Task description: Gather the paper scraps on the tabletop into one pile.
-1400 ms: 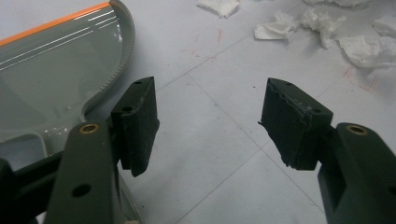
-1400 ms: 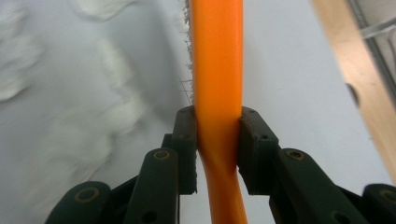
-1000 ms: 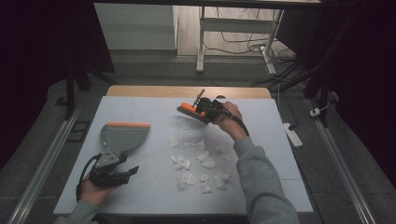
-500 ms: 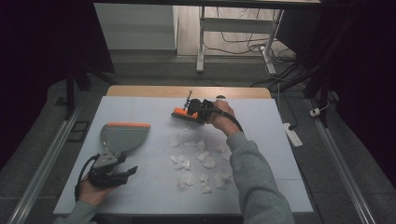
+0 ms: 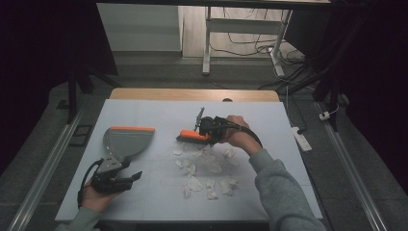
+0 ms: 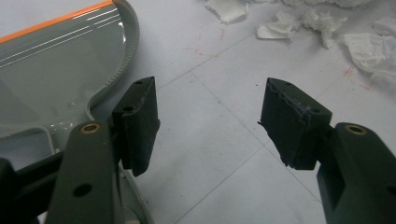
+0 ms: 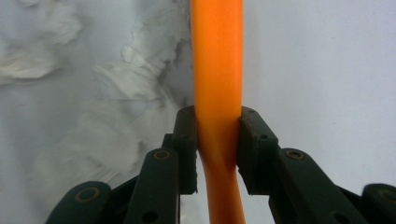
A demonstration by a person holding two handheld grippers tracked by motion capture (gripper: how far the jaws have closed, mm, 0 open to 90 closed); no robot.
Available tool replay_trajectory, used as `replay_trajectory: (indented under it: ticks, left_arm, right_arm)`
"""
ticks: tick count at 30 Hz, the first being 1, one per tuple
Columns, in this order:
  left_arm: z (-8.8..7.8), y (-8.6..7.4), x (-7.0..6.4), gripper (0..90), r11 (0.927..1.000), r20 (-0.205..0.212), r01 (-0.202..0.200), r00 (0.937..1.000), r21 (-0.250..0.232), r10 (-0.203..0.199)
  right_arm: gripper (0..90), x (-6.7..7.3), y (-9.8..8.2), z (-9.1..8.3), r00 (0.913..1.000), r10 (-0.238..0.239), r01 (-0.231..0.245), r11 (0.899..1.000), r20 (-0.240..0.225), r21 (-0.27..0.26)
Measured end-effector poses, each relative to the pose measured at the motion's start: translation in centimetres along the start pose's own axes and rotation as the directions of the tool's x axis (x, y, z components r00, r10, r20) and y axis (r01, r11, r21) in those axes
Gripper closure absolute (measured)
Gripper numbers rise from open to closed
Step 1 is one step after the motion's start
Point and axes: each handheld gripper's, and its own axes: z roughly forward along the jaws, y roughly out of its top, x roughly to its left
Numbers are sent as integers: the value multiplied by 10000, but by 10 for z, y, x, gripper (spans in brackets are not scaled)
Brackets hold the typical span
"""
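Right gripper (image 5: 204, 132) clamps the orange brush (image 7: 218, 70) beside the paper scraps (image 5: 204, 168), while left gripper (image 5: 126, 179) rests unclenched, its near jaw touching the grey dustpan (image 5: 126, 140).

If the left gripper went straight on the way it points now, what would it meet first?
Probably bare table first; the open left gripper looks along it, with the grey dustpan just off to one side and the torn paper scraps farther ahead. Depth is unclear.

Left gripper (image 6: 208, 123) jaws stand wide apart, nothing between them, bare table (image 6: 219, 154) below. Grey dustpan (image 6: 56, 79) with orange edge fills upper left, just beside the left jaw. Crumpled paper scraps (image 6: 322, 23) lie along the top right.
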Motion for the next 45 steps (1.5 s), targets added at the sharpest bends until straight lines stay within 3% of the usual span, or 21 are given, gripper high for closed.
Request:
replay_trajectory:
  ticks: [3,6,9,12,15,17,20,21,22,23,24,25,26,30,34,36,37,39,40,42,45]
  left_arm:
    - [0,0,-1,375,10000,-15,-26,10000,28,26]
    - [0,1,-1,375,10000,-39,-39,10000,45,39]
    - [1,1,-1,375,10000,-55,-16,10000,46,16]
    - [1,1,-1,375,10000,-48,-1,10000,41,1]
    - [1,1,-1,375,10000,-60,-30,10000,67,31]
    - [1,1,-1,375,10000,-69,-2,10000,51,2]
    - [1,1,-1,375,10000,-82,-3,10000,61,3]
    - [1,1,-1,375,10000,-82,-11,10000,60,12]
    - [1,1,-2,375,10000,-86,-39,10000,63,40]
    - [1,1,-2,375,10000,-90,-52,9999,64,53]
    - [1,1,-3,375,10000,-85,-52,10000,67,52]
    - [1,1,-3,375,10000,-88,-59,9999,70,60]
    - [1,1,-3,375,10000,-95,-61,9999,58,61]
    - [1,0,-2,375,10000,-99,-21,9999,52,22]
    - [0,0,-1,375,10000,-93,-15,10000,44,16]
    - [0,-1,-1,375,10000,-106,2,9999,47,-2]
    - [-1,-1,-1,375,10000,-99,-6,10000,45,7]
    - [-1,-1,-1,376,10000,-95,-5,10000,39,5]
    - [-1,-1,-1,376,10000,-92,-8,10000,30,8]
    - [-1,-1,-1,377,10000,-98,-27,9999,26,27]
    - [0,-1,-1,376,10000,-74,-53,10000,50,53]
  right_arm:
    - [710,3,-5,-5,10000,90,-90,9997,5,-222]
    - [710,2,-10,-13,9974,573,-536,9951,436,-828]
    - [710,-6,-16,-24,9924,1127,-1033,9816,503,-1609]
    - [710,-11,-20,-35,9751,2130,-1969,9595,613,-2016]
    - [710,-9,-19,-43,9449,3261,-3074,9143,295,-2637]
    - [710,-5,-14,-44,9243,3809,-3689,8739,-257,-3164]
    - [710,7,0,-42,9091,4028,-4144,8496,-1058,-3263]
    - [710,10,6,-40,8991,4146,-4373,8388,-1401,-3241]
    - [709,16,17,-35,8753,4372,-4827,8142,-2064,-3225]
    - [709,16,17,-35,8753,4372,-4827,8142,-2064,-3225]
    - [710,21,28,-27,8564,4473,-5128,7946,-2577,-3249]
    - [709,24,33,-21,8461,4496,-5267,7874,-2863,-3202]
    - [709,26,39,-16,8376,4491,-5355,7876,-3111,-3049]
    - [709,33,55,-1,8254,4505,-5458,7909,-3402,-2767]
    - [710,33,63,18,7929,4878,-5799,7882,-3652,-2062]
    - [710,31,59,23,7923,5092,-5861,7884,-3362,-1870]
    - [710,27,55,24,7842,5259,-5972,7839,-3293,-1702]
    - [709,20,43,25,7478,5690,-6387,7571,-3423,-1369]
    - [709,17,36,25,7369,5853,-6512,7489,-3381,-1229]
    - [709,14,23,23,7215,6068,-6688,7355,-3336,-1085]
    - [709,11,4,17,7090,6296,-6853,7215,-3179,-994]
